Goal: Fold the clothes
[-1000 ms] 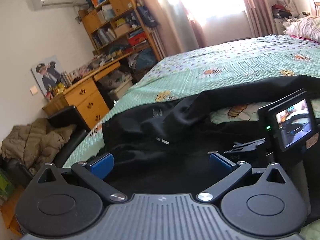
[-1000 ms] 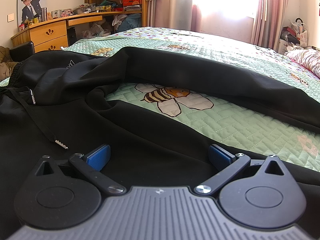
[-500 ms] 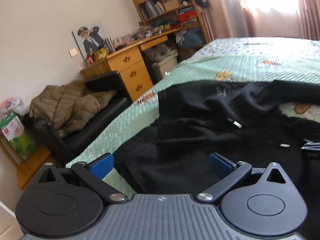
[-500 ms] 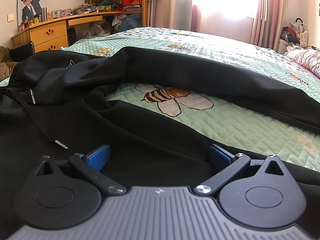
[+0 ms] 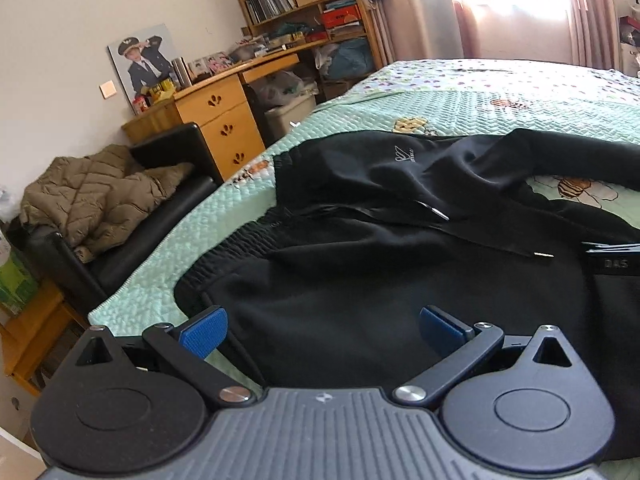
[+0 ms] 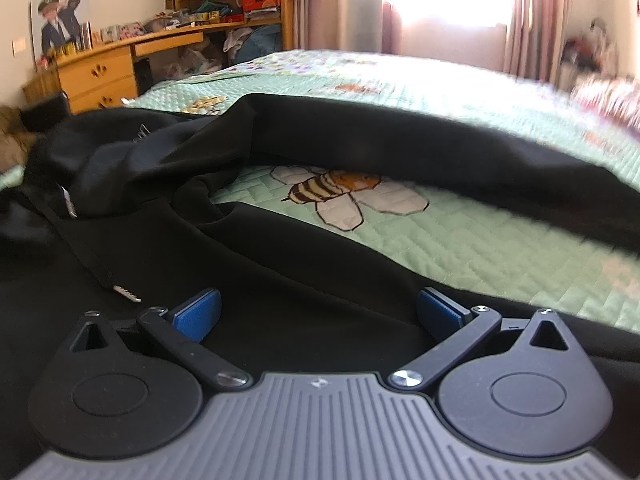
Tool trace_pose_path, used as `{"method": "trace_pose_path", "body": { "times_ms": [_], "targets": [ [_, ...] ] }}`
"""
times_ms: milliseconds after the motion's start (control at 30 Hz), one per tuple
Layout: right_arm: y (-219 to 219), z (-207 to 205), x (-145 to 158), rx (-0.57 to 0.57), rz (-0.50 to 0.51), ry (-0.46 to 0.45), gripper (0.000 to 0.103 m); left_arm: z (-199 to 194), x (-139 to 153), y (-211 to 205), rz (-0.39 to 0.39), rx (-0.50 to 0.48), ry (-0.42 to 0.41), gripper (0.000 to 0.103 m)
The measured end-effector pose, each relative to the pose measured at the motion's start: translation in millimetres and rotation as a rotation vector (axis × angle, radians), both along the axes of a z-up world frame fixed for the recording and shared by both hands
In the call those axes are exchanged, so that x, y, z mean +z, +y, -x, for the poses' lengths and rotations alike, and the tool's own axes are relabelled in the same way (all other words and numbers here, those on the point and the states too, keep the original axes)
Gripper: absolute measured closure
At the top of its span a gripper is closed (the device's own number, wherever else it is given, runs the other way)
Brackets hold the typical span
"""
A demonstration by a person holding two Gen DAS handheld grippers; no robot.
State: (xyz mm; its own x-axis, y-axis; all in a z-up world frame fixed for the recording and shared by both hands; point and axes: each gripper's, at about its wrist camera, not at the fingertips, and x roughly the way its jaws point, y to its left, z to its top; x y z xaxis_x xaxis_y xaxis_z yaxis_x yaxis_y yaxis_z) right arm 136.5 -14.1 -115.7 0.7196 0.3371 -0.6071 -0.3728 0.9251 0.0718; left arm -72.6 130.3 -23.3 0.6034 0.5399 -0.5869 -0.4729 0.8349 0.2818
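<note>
Your left gripper (image 5: 322,330) has its blue fingers (image 5: 203,331) spread wide and holds nothing. It hangs low over the waistband corner of the black pants (image 5: 360,280), one finger above the green quilt (image 5: 520,100) just off the cloth's edge, the other above the black fabric.

Your right gripper (image 6: 318,314) is spread just as wide, also holding nothing, low over the pants (image 6: 280,280). Whether its fingers (image 6: 198,314) touch the cloth you cannot tell.

The pants lie flat on the quilt (image 6: 480,240), waistband towards the desk (image 5: 216,120), legs running away from it. The legs part in a V, and a bee print (image 6: 344,192) on the quilt shows in the gap between them. Two drawstrings with metal tips (image 5: 544,255) lie loose on the fabric near the waistband; one tip (image 6: 126,293) lies just beside your right gripper's left finger. A small white logo (image 5: 406,155) sits on the leg farther from your left gripper.

Past the quilt's edge, beside the desk, a brown jacket (image 5: 96,196) is heaped on a black seat (image 5: 120,248).
</note>
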Motion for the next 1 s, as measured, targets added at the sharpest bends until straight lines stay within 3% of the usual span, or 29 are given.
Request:
{"method": "trace_pose_path", "body": {
  "times_ms": [100, 200, 300, 400, 500, 600, 667, 833, 1000],
  "targets": [
    [-21.1, 12.3, 13.1, 0.086, -0.058, 0.041, 0.000, -1.7, -1.9, -1.8, 0.003, -0.028, -0.003, 0.001],
    [-67.7, 25.1, 33.3, 0.059, -0.184, 0.045, 0.000, -5.9, -5.8, -3.5, -0.008, -0.059, 0.005, 0.001],
    [-123.2, 6.2, 56.0, -0.074, -0.240, 0.010, 0.000, -16.4, -9.8, -5.9, 0.004, -0.074, 0.013, 0.001],
    [-171.4, -43.4, 66.0, -0.225, -0.230, 0.064, 0.000, -27.1, -14.0, -11.5, 0.010, -0.096, 0.030, 0.001],
    [-240.5, -90.7, 49.5, -0.426, -0.462, 0.226, 0.000, -35.8, -18.8, -15.9, 0.007, -0.115, 0.047, 0.001],
    [-305.9, -103.9, 23.3, -0.619, -0.743, 0.323, 0.000, -43.9, -22.2, -12.7, 0.013, -0.110, 0.063, 0.001],
    [-335.5, -101.8, 7.5, -0.706, -0.845, 0.338, 0.001, -51.6, -23.5, -12.0, 0.018, -0.107, 0.070, 0.001],
    [-371.1, -111.5, -14.3, -0.734, -1.030, 0.377, 0.003, -66.8, -28.9, -20.0, 0.026, -0.123, 0.095, 0.001],
    [-397.0, -115.5, -31.3, -0.807, -1.214, 0.337, 0.009, -71.4, -35.0, -33.2, 0.012, -0.145, 0.125, 0.001]
  ]
}}
